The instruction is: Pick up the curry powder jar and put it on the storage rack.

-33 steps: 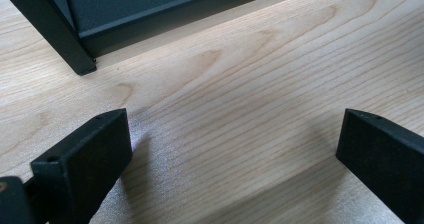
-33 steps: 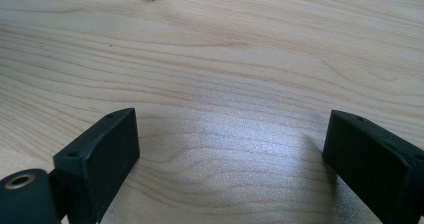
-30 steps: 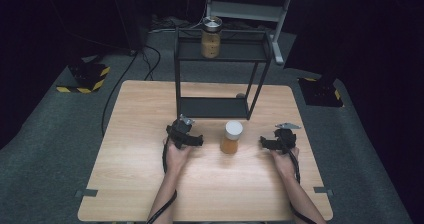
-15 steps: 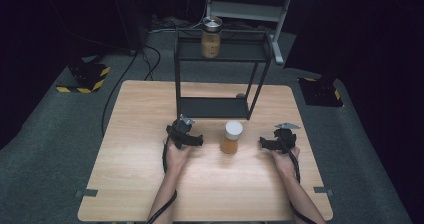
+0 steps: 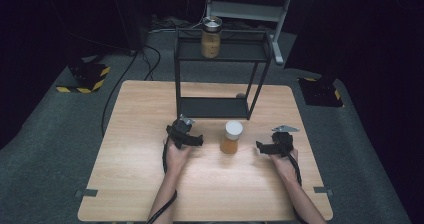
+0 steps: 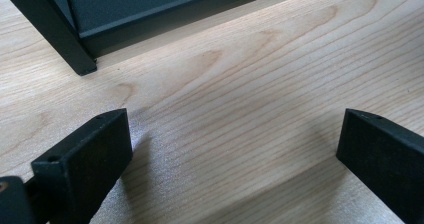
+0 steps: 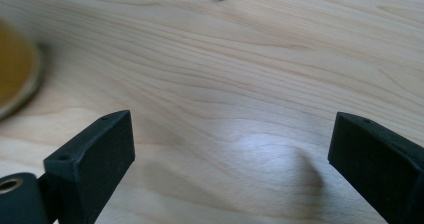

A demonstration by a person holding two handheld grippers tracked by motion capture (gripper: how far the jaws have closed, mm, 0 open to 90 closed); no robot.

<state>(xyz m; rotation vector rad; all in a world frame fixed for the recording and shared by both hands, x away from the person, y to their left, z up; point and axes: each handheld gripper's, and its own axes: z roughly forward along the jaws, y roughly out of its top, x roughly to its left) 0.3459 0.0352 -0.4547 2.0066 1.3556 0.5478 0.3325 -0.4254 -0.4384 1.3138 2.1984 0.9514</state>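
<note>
Jar (image 5: 232, 137) upright, white lid up, between two wide-open, empty hand-held grippers (image 5: 196, 140) (image 5: 262, 146).

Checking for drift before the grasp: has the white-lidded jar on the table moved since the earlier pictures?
No. The white-lidded jar stands at the same spot just in front of the black shelf rack's lower tier, between both grippers.
</note>
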